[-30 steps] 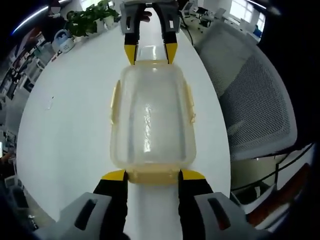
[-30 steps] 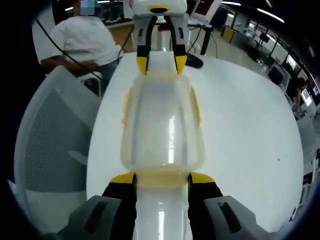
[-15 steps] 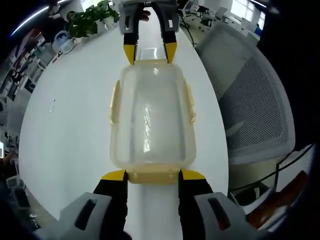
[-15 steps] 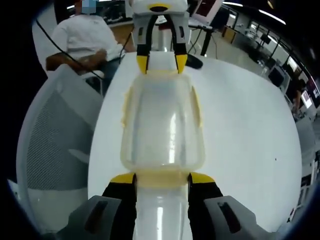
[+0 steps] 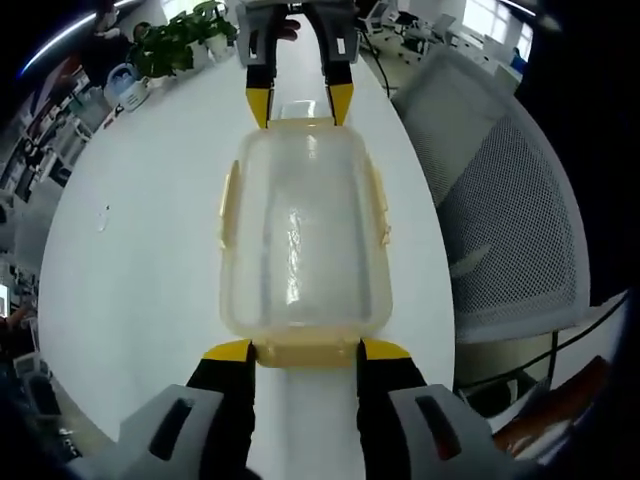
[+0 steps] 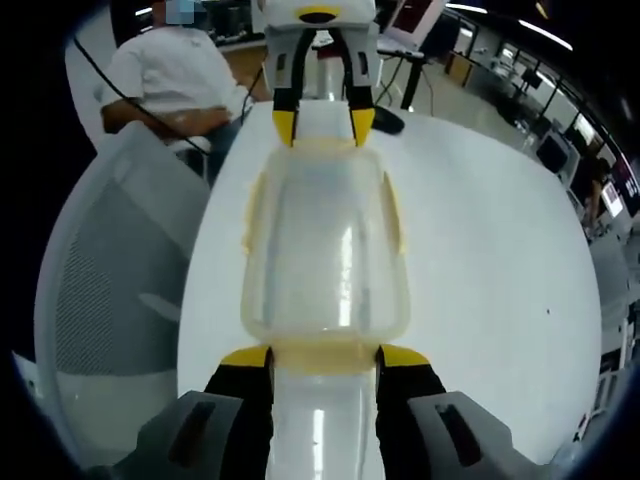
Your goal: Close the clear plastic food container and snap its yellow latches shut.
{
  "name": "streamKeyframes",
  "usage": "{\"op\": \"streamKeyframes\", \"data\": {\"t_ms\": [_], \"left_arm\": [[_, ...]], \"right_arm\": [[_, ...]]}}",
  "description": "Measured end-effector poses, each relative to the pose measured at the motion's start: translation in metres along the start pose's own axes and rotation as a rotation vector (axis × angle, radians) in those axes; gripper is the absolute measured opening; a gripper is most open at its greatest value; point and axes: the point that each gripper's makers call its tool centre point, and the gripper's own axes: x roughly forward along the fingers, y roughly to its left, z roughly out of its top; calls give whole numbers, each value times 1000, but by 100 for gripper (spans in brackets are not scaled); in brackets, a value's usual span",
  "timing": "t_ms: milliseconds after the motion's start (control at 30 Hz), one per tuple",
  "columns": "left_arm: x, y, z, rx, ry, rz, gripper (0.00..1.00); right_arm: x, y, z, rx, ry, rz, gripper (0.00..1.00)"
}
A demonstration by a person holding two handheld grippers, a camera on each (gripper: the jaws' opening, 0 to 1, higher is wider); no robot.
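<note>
A clear plastic food container (image 5: 300, 230) with its lid on lies lengthwise on the white table (image 5: 130, 250). Yellow latches (image 5: 228, 205) run along its long sides, and a yellow end latch (image 5: 305, 352) faces me. My left gripper (image 5: 305, 350) stands open at the near short end, its yellow-tipped jaws on either side of that latch. My right gripper (image 5: 300, 105) is open at the far end, astride the other end latch. From the right gripper view, the container (image 6: 325, 250) stretches away from my right gripper (image 6: 323, 358) to the left gripper (image 6: 322, 125).
A grey mesh office chair (image 5: 510, 190) stands close to the table's edge, seen also as the chair (image 6: 110, 280). A potted plant (image 5: 180, 40) sits at the far end of the table. A person in a white shirt (image 6: 175, 80) sits beyond the table, and a dark object (image 6: 385, 122) lies near the left gripper.
The container and both grippers stay where they were. The views have shifted slightly, and the seated person's arm has moved.
</note>
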Motion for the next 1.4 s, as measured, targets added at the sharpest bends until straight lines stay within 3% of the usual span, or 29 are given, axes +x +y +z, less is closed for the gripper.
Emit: {"op": "streamKeyframes", "data": {"t_ms": [1400], "left_arm": [[27,6,67,13,-16,-16,39]], "right_arm": [[-30,-1,-66,21,33,4,38]]}}
